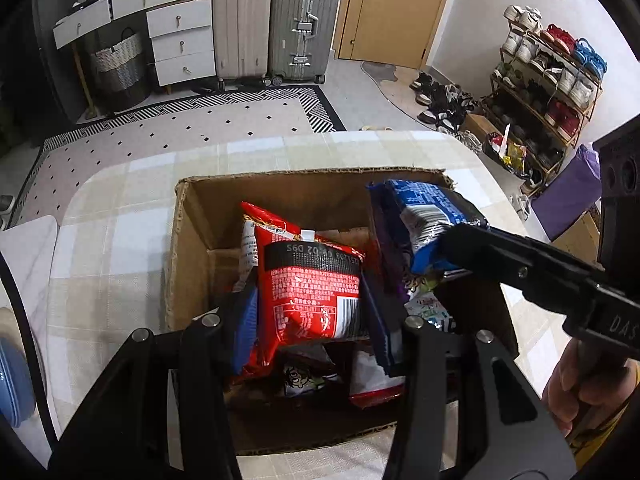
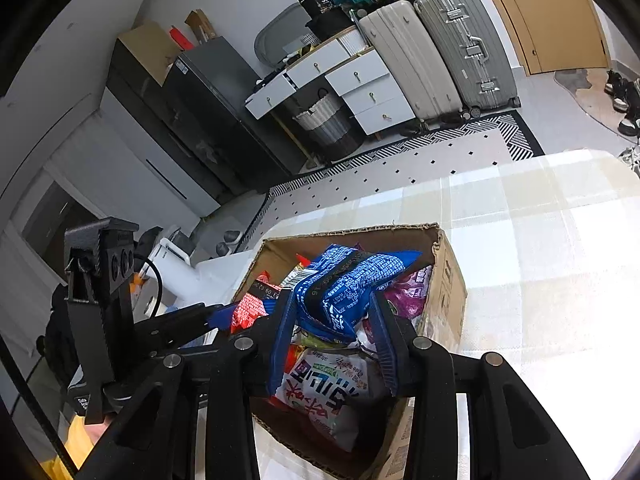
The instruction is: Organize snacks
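A cardboard box [image 1: 188, 240] stands on the checked tablecloth [image 1: 112, 240] with several snack packets inside. My left gripper [image 1: 310, 320] is shut on a red snack packet [image 1: 312, 284] and holds it upright over the box. My right gripper [image 2: 334, 332] is shut on a blue snack packet [image 2: 344, 284] over the box's right side; it also shows in the left wrist view [image 1: 428, 220], with the right gripper's finger [image 1: 500, 248] on it. The box [image 2: 448, 292] holds a white packet with pink print [image 2: 332, 392] and a purple packet [image 2: 412, 292] below.
The table edge [image 1: 280, 136] lies beyond the box, with a patterned rug [image 1: 200, 124] on the floor. Suitcases [image 1: 276, 20], white drawers [image 1: 180, 36] and a shoe rack [image 1: 548, 80] stand by the walls. A blue object [image 1: 12, 384] sits at the far left.
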The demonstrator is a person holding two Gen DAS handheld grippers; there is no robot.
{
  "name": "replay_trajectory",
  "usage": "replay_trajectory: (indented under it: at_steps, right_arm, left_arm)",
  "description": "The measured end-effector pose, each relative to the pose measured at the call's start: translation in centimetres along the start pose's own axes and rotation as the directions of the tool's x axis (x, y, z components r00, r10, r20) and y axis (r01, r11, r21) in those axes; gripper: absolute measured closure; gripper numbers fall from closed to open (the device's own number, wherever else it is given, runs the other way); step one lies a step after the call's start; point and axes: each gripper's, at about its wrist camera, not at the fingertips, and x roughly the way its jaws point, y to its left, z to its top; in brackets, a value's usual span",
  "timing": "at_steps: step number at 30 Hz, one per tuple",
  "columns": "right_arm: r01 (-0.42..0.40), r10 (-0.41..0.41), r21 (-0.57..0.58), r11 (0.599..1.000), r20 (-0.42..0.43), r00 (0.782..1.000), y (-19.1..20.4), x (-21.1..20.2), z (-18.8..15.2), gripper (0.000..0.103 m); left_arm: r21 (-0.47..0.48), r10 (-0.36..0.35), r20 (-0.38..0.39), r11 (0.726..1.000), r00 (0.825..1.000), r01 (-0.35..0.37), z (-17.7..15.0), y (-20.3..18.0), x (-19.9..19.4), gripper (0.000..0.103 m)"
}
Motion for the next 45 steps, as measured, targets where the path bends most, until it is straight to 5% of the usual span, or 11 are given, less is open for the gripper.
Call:
replay_trajectory:
  at_steps: [14, 25, 32, 38, 45]
  right_arm:
    - [0.018, -0.018, 0.010, 1.000, 0.003, 1.000, 0.1, -0.6, -0.4, 0.065]
    - [0.008, -0.008, 0.010, 1.000, -0.003, 1.000, 0.4, -1.3, -0.4, 0.065]
    - [0.001, -0.001, 0.018, 1.000, -0.012, 1.000, 0.3, -1.9, -0.9, 0.065]
    - [-0.002, 0.002, 0.015, 1.000, 0.019, 1.000, 0.7, -3.6, -1.6, 0.065]
    - [0.016, -0.012, -0.046, 0.999, 0.077, 0.997, 3.2, -6.8, -2.7, 0.065]
  left_arm:
    - [0.050, 0.011, 0.042, 0.999, 0.999, -0.013, -1.4, -0.6, -3.2, 0.058]
    - [0.029, 0.027, 0.078, 0.999, 0.997, -0.029, -1.2, 0.2, -6.3, 0.042]
    - [0.020, 0.058, 0.088, 0.998, 0.994, -0.060, -1.3, 0.3, -7.9, 0.041]
    - [-0.009, 0.079, 0.112, 0.997, 0.991, -0.078, -1.9, 0.6, -9.7, 0.031]
    - [-0.052, 0.092, 0.163, 0.995, 0.982, -0.084, -3.5, 0.3, -13.3, 0.030]
